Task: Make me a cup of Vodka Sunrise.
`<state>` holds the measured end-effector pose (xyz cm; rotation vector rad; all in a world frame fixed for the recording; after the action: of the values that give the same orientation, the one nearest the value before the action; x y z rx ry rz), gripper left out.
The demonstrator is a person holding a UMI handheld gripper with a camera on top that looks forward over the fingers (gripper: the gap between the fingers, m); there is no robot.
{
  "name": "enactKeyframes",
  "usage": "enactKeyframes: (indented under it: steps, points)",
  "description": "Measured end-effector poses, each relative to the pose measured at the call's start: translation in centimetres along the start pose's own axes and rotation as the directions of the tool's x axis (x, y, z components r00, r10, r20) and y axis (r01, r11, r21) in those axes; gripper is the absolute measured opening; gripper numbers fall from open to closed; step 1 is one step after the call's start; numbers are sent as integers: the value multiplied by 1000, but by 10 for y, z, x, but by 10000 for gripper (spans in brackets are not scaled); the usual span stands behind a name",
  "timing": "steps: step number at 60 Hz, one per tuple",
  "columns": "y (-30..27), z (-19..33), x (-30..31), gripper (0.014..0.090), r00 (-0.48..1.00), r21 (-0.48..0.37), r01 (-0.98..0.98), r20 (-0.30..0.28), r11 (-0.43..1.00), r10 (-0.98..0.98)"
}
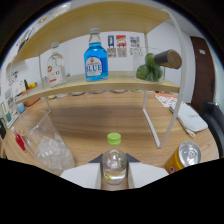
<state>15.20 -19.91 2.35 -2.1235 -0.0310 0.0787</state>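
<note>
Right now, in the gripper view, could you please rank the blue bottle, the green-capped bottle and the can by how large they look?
1. Blue bottle, on the shelf, looks largest.
2. Green-capped bottle, between the jaws, partly hidden.
3. Can, only its top showing.
The last two sit nearest the camera, so their order is unsure.

A pale wooden shelf rack on thin white metal legs [150, 122] stands on a light-brown wooden tabletop [100, 122] (white wall [75, 52] behind).

The tongs [114, 172] reach forward at the near side of the scene, level and pointing toward the far shelf. Their two fingers [82, 175] press on a small bottle [114, 162] from left and right.
</note>
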Motion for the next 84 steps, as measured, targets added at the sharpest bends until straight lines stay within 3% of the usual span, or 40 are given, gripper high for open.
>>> enactKeyframes:
  steps: [27,31,39,42,58,84]
  points:
    - [9,-5,4,404,998,-33,39,-40,999,-40]
    - [8,-12,4,490,999,-33,33,-42,999,-35]
    - [-12,-41,1,804,998,-16,29,-57,999,-30]
    - [-21,-57,0,860,997,-9,30,-73,999,-31]
    - [-54,-140,-32,861,990,-1,48,-130,999,-48]
    - [-42,-189,-109,860,993,-35,47,-106,998,-50]
